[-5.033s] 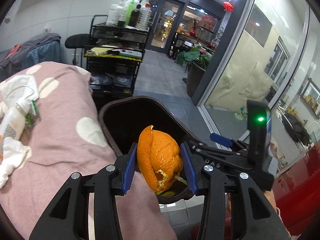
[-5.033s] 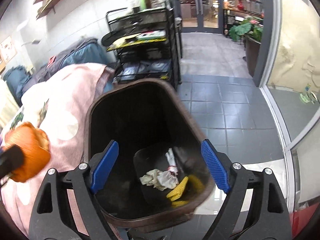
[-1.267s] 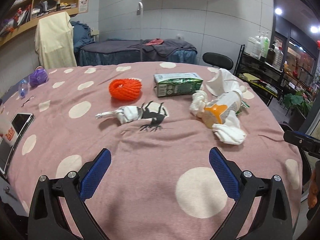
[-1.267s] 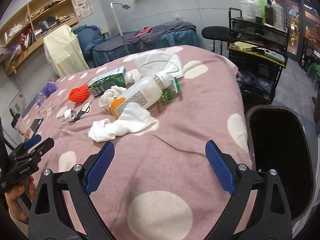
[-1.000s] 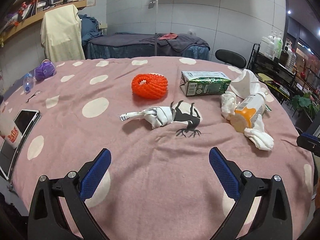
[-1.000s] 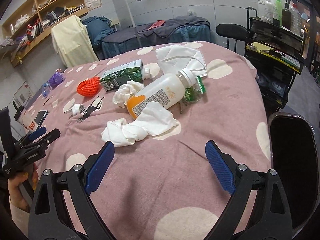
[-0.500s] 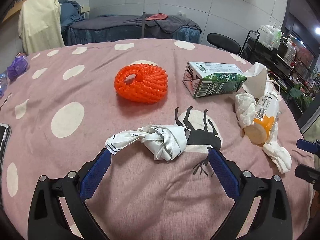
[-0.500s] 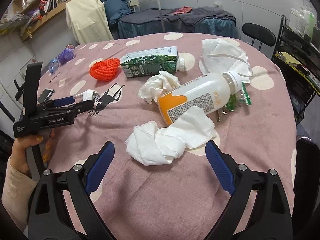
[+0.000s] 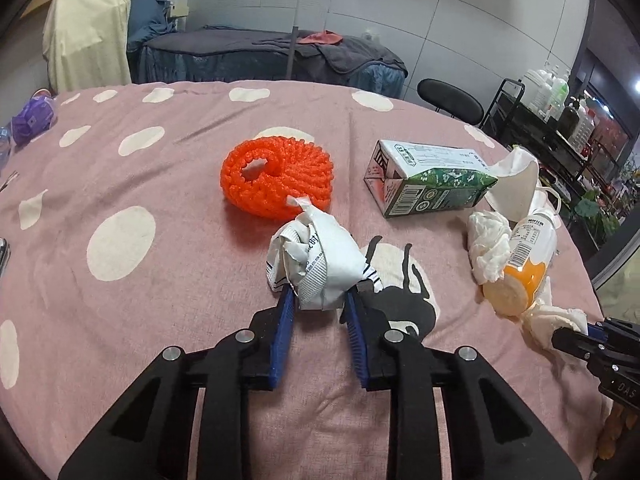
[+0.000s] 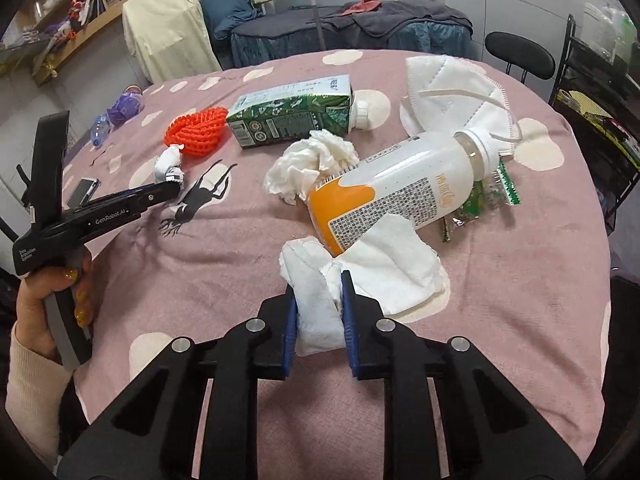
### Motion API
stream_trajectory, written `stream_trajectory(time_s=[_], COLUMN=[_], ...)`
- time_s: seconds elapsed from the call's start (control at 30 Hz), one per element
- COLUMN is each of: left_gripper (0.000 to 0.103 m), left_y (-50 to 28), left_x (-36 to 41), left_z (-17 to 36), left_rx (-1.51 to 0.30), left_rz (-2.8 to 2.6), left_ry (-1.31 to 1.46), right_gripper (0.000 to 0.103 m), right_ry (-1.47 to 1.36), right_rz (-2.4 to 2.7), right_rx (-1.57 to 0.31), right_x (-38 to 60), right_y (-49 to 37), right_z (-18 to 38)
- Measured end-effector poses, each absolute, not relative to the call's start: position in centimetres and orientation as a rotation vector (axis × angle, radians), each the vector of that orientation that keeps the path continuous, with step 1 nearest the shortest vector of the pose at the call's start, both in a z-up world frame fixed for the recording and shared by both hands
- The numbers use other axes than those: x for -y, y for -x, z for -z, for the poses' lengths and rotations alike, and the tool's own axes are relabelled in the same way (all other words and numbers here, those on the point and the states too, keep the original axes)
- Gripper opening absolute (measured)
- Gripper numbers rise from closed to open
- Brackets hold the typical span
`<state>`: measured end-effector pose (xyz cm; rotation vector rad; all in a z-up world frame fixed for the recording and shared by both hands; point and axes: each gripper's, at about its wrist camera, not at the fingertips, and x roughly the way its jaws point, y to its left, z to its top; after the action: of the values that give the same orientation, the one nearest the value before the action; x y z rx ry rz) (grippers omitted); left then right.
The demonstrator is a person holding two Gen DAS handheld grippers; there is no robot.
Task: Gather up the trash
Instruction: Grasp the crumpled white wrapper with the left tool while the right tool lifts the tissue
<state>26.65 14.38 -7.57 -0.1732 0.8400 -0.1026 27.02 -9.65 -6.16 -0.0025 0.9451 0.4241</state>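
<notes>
My left gripper (image 9: 319,302) is shut on a crumpled white wrapper (image 9: 314,258) on the pink spotted tablecloth (image 9: 120,280), just in front of an orange foam net (image 9: 277,178). My right gripper (image 10: 318,300) is shut on one end of a white tissue (image 10: 372,268) that lies against an orange-and-white bottle (image 10: 396,192). The left gripper with the wrapper (image 10: 168,166) also shows in the right wrist view. A green carton (image 9: 428,178), a second crumpled tissue (image 10: 312,162), a face mask (image 10: 452,96) and a green packet (image 10: 484,196) lie on the table.
A phone (image 10: 82,192) and a purple object (image 10: 126,106) lie at the table's far left. A black stool (image 9: 450,102) and a wire rack with bottles (image 9: 548,116) stand behind the table. The bin's dark rim (image 10: 624,320) shows at the table's right edge.
Both grippers came from the bin back over the table and moved in low. The left one closed on the white wrapper; the right one closed on the white tissue.
</notes>
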Motion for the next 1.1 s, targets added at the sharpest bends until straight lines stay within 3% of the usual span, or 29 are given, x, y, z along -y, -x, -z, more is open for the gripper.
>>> stream_trajectory(time_s=[0.43, 1.1], left_gripper=[0.024, 0.024], left_y=[-21.2, -16.1], left_x=[-11.3, -2.4], left_z=[3.7, 1.0], left_rx=[-0.682, -0.573], left_rz=[0.093, 0.246], left_ry=[0.137, 0.112], right_gripper=[0.020, 0.020], right_ry=[0.003, -0.114], right_rz=[-0.391, -0.275], right_rx=[-0.771, -0.692], right_x=[13.3, 21.6], right_y=[-21.5, -16.4], right_z=[2.0, 0.2])
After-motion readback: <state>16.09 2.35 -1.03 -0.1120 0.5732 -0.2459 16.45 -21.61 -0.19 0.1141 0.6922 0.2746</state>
